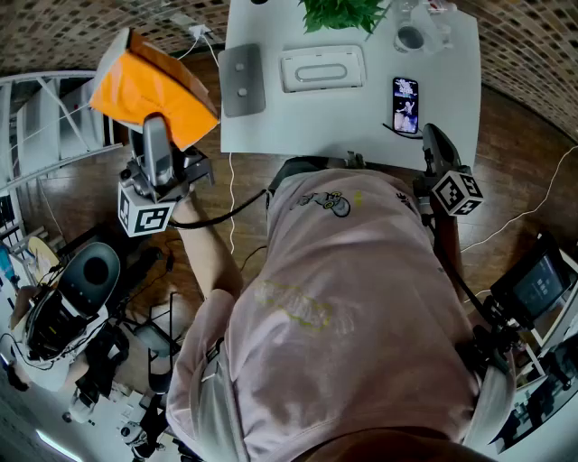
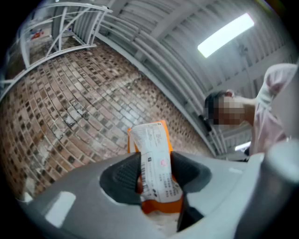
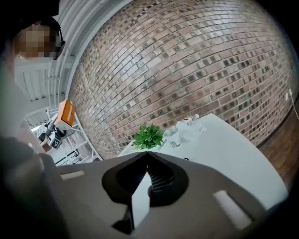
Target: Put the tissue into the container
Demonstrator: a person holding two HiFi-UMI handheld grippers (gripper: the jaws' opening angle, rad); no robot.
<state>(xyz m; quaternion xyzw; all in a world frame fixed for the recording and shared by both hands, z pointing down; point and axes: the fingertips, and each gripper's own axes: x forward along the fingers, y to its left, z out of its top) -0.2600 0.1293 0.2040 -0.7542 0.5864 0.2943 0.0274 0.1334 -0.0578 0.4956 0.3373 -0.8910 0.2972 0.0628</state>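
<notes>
An orange tissue pack [image 1: 149, 88] with a white printed label [image 2: 156, 158] is held up in the air, left of the table. My left gripper [image 1: 155, 131] is shut on the pack's lower end, with both dark pads [image 2: 122, 175] pressed against it. The white container [image 1: 321, 69], an oblong box with a slot on top, lies on the white table [image 1: 361, 122]. A flat grey lid [image 1: 242, 79] rests beside it. My right gripper [image 1: 437, 144] hovers at the table's near right corner; its jaws meet at the tips with nothing between them [image 3: 147, 156].
A phone [image 1: 405, 104] lies on the table's right side, with a green plant [image 1: 343, 13] and clear glassware [image 1: 415, 32] at the far edge. White shelving [image 1: 45, 117] stands at the left. Cables and equipment crowd the wooden floor [image 1: 81, 298].
</notes>
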